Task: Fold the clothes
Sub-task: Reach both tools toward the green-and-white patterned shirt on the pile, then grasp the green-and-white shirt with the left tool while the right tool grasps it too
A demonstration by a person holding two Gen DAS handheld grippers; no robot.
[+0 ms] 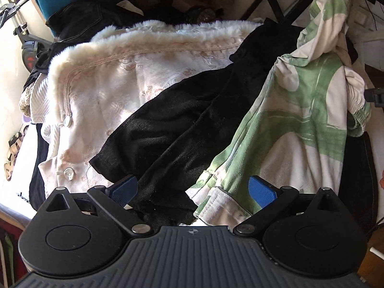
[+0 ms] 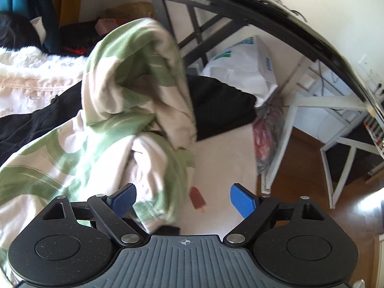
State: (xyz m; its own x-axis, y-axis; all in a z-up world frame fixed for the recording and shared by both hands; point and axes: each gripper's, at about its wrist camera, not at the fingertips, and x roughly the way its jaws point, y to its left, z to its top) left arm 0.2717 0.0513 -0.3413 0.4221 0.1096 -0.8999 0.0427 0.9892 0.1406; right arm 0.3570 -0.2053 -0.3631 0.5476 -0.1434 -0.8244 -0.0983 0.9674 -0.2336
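Note:
A green-and-white leaf-print garment (image 1: 300,117) lies crumpled on the right of a clothes pile; it also shows in the right wrist view (image 2: 100,129), bunched up high. A black garment (image 1: 182,122) lies across the middle. A cream fur-collared jacket (image 1: 115,76) lies at the left. My left gripper (image 1: 193,190) is open, its blue pads over the hems of the black and the green garments, holding nothing. My right gripper (image 2: 183,199) is open over the green garment's lower edge and a white sheet (image 2: 223,158).
A black metal-framed table (image 2: 240,7) stands behind the pile. A white plastic bag (image 2: 247,67) and folded black cloth (image 2: 220,105) lie beyond the green garment. A white chair frame (image 2: 312,124) stands on the wooden floor at right. Dark jeans (image 1: 79,19) lie at back left.

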